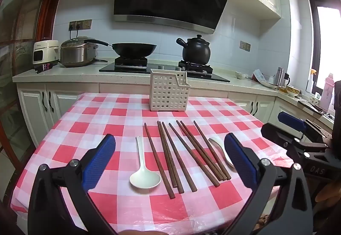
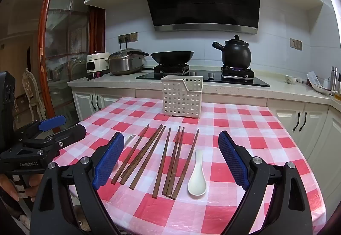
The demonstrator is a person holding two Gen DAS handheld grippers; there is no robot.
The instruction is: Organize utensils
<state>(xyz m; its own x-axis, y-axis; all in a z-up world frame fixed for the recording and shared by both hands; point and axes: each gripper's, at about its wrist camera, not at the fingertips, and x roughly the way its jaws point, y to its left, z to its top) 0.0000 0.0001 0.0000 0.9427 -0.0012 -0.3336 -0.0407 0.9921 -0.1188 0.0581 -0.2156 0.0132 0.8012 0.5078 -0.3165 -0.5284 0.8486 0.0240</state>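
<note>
Item one, my left gripper (image 1: 169, 162): jaws spread wide, holding nothing, blue ribbed pads over the near table edge. Item two, my right gripper (image 2: 171, 160): likewise spread wide and holding nothing. The left view alone shows the long-handled spoon (image 1: 143, 167) whole, round bowl toward me; the right view shows only its handle tip behind a blue pad. The right view alone shows the short spoon (image 2: 197, 175) whole, where the left view half hides it. Seven brown wooden chopsticks (image 2: 168, 160), slim straight rods, lie flat between the spoons, long axes running from me toward the caddy (image 2: 182, 96), slightly fanned. Both spoons are white and glossy. The caddy is white plastic lattice, upright, further back on the red-and-white checked tablecloth (image 2: 245, 128).
</note>
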